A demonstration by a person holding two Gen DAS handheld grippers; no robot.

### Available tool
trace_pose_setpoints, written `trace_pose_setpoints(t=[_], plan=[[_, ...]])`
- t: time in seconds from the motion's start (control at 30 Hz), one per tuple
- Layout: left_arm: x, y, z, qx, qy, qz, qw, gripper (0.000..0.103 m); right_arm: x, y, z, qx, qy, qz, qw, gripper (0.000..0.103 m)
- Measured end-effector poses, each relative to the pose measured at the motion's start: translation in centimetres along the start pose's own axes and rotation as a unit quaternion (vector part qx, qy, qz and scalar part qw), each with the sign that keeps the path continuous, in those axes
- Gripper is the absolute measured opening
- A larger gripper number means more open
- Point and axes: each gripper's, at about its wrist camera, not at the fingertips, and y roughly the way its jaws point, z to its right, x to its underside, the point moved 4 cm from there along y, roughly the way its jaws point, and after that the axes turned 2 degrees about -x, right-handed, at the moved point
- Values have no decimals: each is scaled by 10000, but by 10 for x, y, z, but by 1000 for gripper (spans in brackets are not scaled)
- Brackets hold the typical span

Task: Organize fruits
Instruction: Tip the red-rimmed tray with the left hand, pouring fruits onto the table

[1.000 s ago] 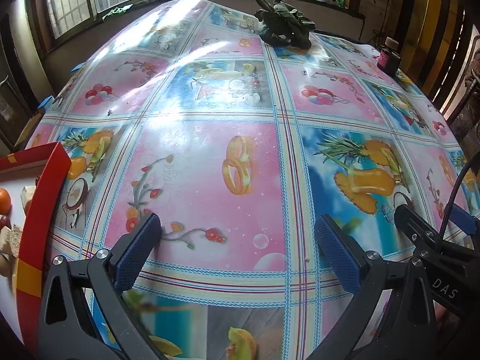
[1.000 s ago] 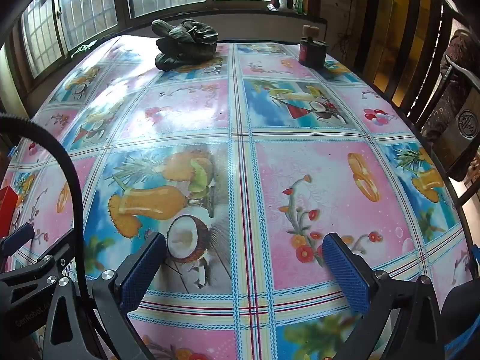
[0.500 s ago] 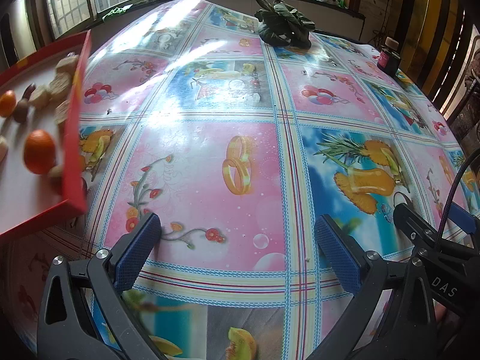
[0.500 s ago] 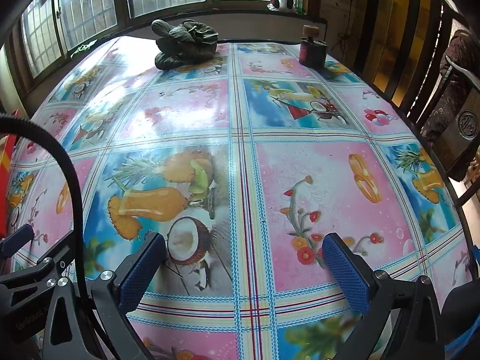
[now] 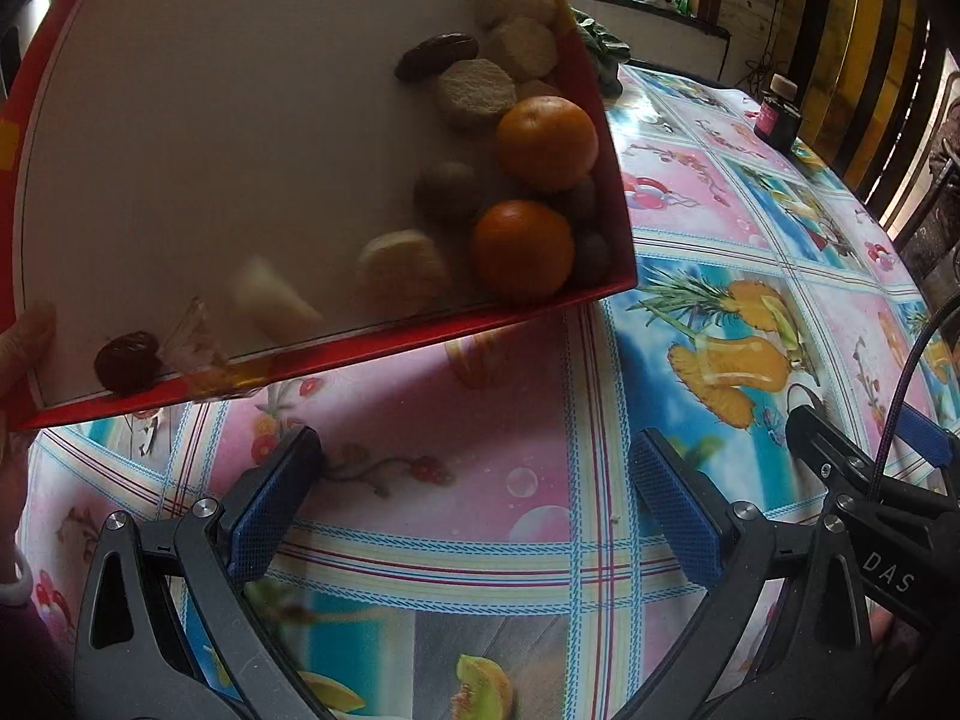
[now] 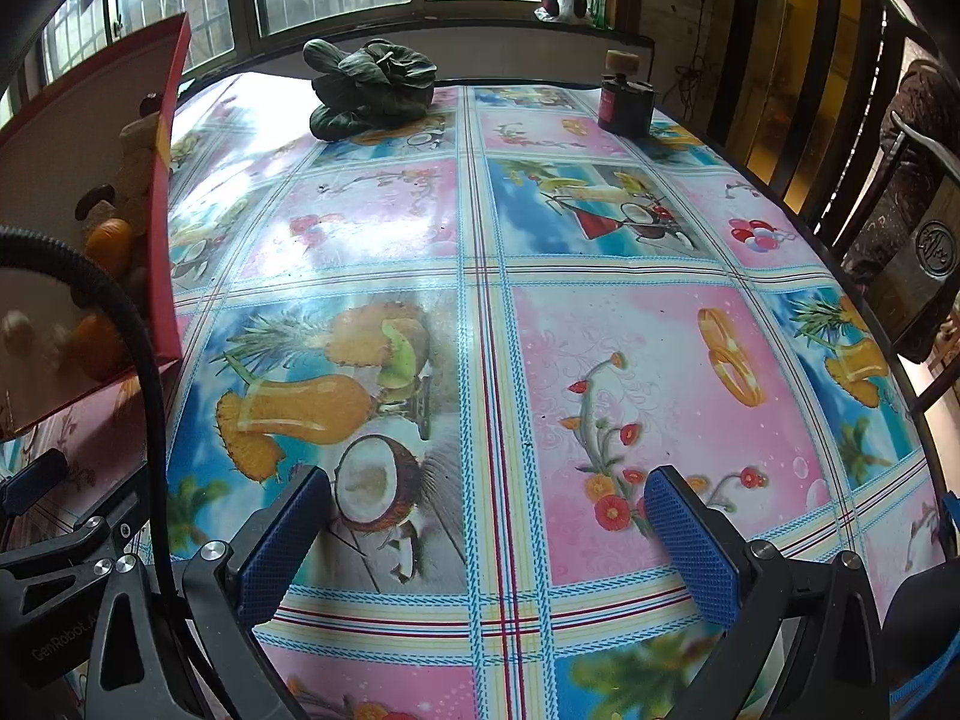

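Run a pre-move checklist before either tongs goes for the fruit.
1. Left tongs open, nothing between them: ok.
2. Right tongs open, nothing between them: ok.
3. Red tray resting level on the table: not ok; it is tilted, held up at its edge by a bare hand.
4. Fruit settled: not ok; two oranges and the rest are piled in the tray's low corner, some pieces blurred.
5. Tablecloth ahead of both tongs bare of loose fruit: ok.
6. Where the fruit should end up: cannot tell.
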Motion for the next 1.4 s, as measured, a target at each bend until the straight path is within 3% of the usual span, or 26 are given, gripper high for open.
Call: trace_pose_setpoints(t=[1.4], plan=[[1, 0, 1, 1, -3, -2, 10000, 103, -2, 1, -3, 1, -1, -2, 10000, 103]])
